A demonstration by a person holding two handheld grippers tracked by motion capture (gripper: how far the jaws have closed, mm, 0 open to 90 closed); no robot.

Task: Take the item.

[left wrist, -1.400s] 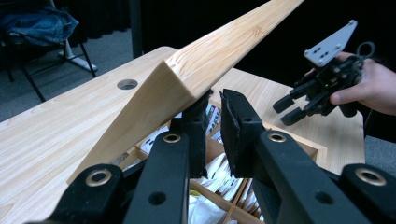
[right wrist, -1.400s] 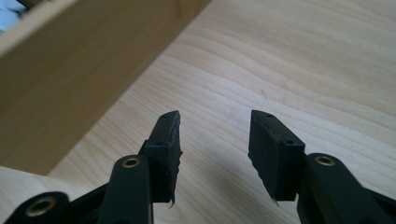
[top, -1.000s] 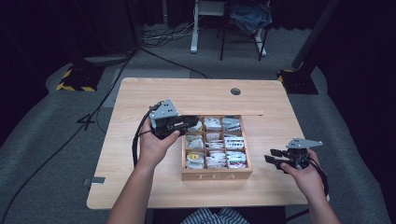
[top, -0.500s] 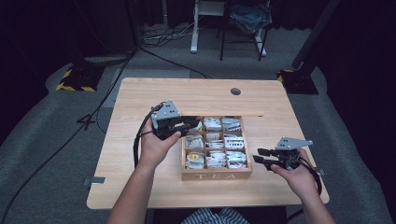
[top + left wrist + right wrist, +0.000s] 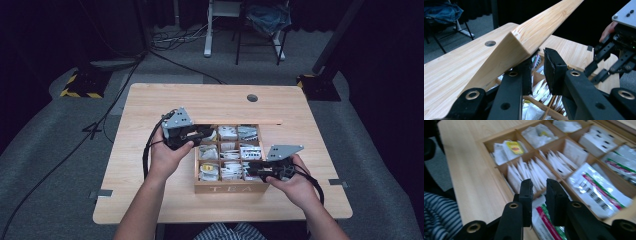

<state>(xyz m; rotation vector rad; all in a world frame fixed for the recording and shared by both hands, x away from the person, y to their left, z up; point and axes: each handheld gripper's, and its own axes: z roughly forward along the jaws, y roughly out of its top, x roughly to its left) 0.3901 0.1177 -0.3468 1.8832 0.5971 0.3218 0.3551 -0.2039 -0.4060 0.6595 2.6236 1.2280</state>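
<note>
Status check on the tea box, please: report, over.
Left gripper shut on lid, holding it raised. Right gripper over tea box, jaws just closing, empty. Nothing in the way.

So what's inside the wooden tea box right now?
The tea box has nine compartments filled with tea bags and sachets: white, yellow-labelled, green-and-red striped. What lies beneath the top packets is covered.

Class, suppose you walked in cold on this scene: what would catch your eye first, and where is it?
First, the open wooden tea box at the middle of the table, its compartments packed with tea packets. Next, the box's lid, raised on edge along the far side, with the left tongs at its left end. The right tongs hover over the box's near right corner, with nothing between their narrowing jaws.
</note>
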